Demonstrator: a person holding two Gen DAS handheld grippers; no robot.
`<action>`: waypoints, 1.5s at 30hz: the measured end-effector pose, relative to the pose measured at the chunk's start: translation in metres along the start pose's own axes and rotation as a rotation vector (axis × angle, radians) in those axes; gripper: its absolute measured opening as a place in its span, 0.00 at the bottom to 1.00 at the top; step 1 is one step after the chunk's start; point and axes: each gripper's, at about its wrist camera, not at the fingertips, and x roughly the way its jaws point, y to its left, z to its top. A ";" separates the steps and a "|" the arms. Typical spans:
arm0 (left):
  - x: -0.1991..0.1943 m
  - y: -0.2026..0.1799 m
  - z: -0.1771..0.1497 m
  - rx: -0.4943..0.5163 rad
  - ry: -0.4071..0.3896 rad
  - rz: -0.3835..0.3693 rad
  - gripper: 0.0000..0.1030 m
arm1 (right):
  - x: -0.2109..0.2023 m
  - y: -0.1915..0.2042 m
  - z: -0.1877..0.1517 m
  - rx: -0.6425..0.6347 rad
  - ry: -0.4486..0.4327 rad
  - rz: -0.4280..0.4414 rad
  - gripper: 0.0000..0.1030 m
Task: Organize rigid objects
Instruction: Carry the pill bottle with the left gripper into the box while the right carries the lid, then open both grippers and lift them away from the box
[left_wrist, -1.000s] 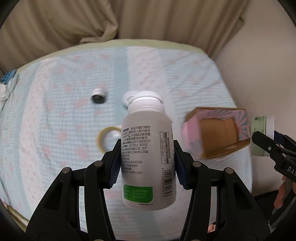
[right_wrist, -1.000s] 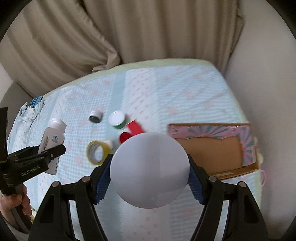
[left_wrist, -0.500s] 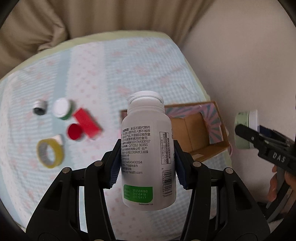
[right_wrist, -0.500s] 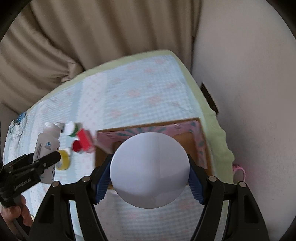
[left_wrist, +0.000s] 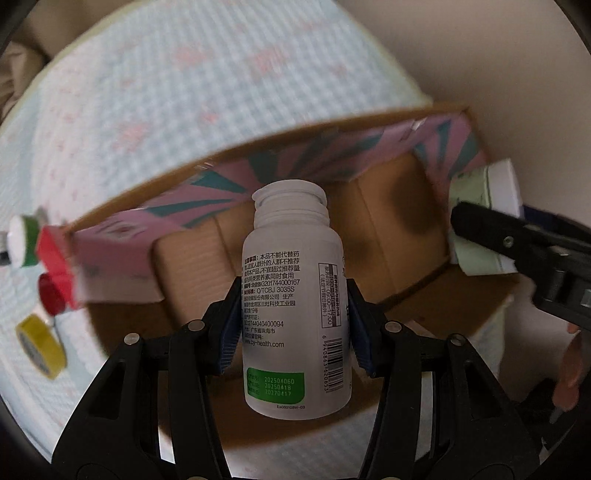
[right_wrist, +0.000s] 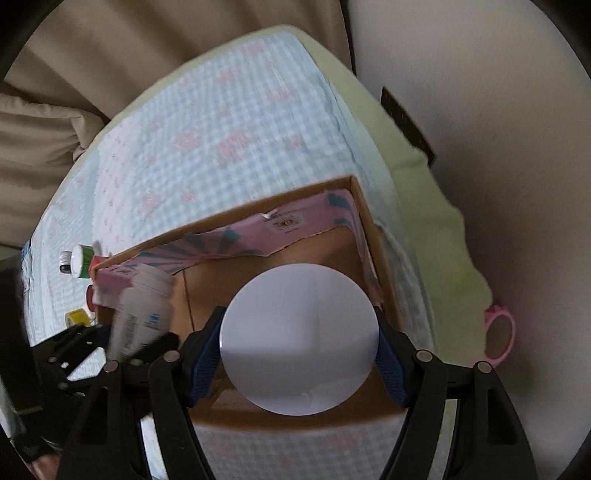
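One cardboard box (left_wrist: 402, 236) sits on the checked bedcover, with two containers held over it: one white pill bottle (left_wrist: 295, 295) and one pale green jar (left_wrist: 480, 218). Left of the box: one yellow tape roll (left_wrist: 40, 345), one red block (left_wrist: 55, 254), one red cap (left_wrist: 50, 299), one green-rimmed lid (left_wrist: 22, 242).

The bottle (left_wrist: 295, 295) carries a white label of Chinese print, among it the readable codes "G201744000167", "Q/TCBJ 3035S" and "SC12744040400094", with the web address ending "by-health.com" below. A green patch near its base bears three white numbers, "202504060", "20250418" and "20270417", and under the patch stands small print reading about "Ea000108W-03". Along the label's right side runs a barcode with digits beginning "6 94086", the rest too blurred to tell, and above it a boxed line showing hours "09:00-17:00"; nothing can be read in the right wrist view.
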 end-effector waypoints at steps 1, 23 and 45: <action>0.008 -0.001 0.001 0.007 0.014 0.004 0.46 | 0.007 -0.002 0.001 0.006 0.009 0.005 0.67; -0.021 0.030 -0.031 0.013 -0.018 0.051 1.00 | 0.008 -0.005 -0.006 0.039 -0.010 0.100 1.00; -0.170 0.046 -0.100 -0.062 -0.259 0.030 1.00 | -0.103 0.042 -0.039 -0.034 -0.127 0.049 1.00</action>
